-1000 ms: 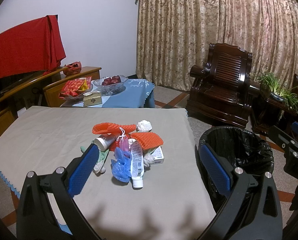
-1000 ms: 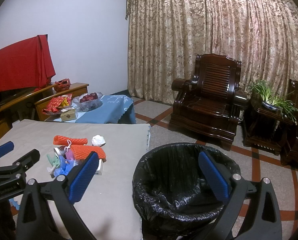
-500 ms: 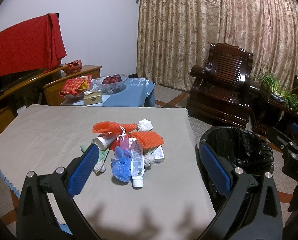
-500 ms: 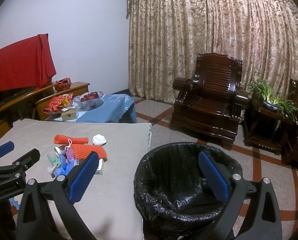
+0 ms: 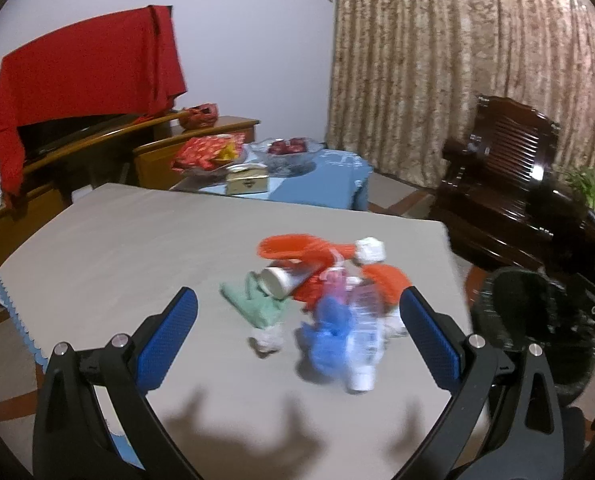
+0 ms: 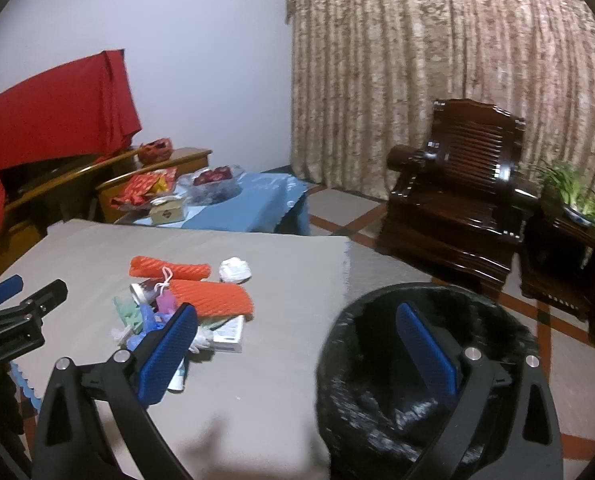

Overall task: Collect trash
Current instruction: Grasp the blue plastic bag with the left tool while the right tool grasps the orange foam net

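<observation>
A heap of trash point(image 5: 321, 284) lies on the grey table point(image 5: 117, 248): orange foam nets point(image 5: 293, 246), a white paper ball point(image 5: 371, 250), a tube point(image 5: 281, 280), a green wrapper point(image 5: 257, 306), a blue bag point(image 5: 331, 328) and a clear bottle point(image 5: 363, 340). My left gripper point(image 5: 297, 320) hovers open just short of the heap, nothing between its fingers. The right gripper point(image 6: 297, 340) is open too, straddling the table's right edge. The black-lined bin point(image 6: 429, 376) stands on the floor right of the table. In the right wrist view the heap point(image 6: 193, 304) includes a small white box point(image 6: 229, 334).
A low table with a blue cloth point(image 6: 241, 204) carries a glass fruit bowl point(image 6: 213, 180) and a small box behind the grey table. A dark wooden armchair point(image 6: 461, 196) and a potted plant point(image 6: 577, 196) stand at the right. Red cloth point(image 5: 81, 76) drapes furniture at the left.
The left gripper has swung right and moved closer to the heap, blurring the view. The right gripper has shifted left, bringing the heap nearer its left finger. Both stay open.
</observation>
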Tool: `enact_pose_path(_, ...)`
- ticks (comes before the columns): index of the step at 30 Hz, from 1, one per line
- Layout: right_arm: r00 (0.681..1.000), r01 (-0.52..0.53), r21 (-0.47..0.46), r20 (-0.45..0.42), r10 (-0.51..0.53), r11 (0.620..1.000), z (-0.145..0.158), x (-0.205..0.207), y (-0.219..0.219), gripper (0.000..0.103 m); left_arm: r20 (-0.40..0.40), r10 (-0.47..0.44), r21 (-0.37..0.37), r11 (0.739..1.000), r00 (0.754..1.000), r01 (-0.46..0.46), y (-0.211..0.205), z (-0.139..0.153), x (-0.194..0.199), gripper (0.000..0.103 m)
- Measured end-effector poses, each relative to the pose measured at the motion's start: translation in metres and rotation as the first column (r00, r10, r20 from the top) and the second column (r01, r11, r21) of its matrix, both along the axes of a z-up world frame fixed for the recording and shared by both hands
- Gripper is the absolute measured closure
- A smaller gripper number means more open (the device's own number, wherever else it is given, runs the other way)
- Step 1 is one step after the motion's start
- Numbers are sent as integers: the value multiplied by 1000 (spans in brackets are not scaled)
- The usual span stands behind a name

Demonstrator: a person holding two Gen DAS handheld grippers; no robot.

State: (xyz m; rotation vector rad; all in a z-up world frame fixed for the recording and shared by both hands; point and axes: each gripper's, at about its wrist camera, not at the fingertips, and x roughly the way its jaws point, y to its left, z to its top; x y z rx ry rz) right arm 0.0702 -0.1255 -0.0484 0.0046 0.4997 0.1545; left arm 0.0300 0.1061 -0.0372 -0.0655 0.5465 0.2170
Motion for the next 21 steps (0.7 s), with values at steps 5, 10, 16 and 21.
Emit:
enact_pose_path(5,998,-63,-18,-29,62,998,-22,32,32,11,-44,36,-26,999,998,-37,29,-24,19,5)
enact_pose_path(10,987,-140,-15,-83,138,990,-46,66,67,18,-64,46,-4,999,997,-47,43,-39,38,5)
enact_pose_path(16,974,-193,-24,-124,189,981,-66,91,95,24,-79,45,-6,999,996,-46,57,-52,55,5)
enact_pose_path(21,962,-219,-33,-176,210,975,-86,110,108,32,-97,49,-6,999,994,-50,64,-60,67,10)
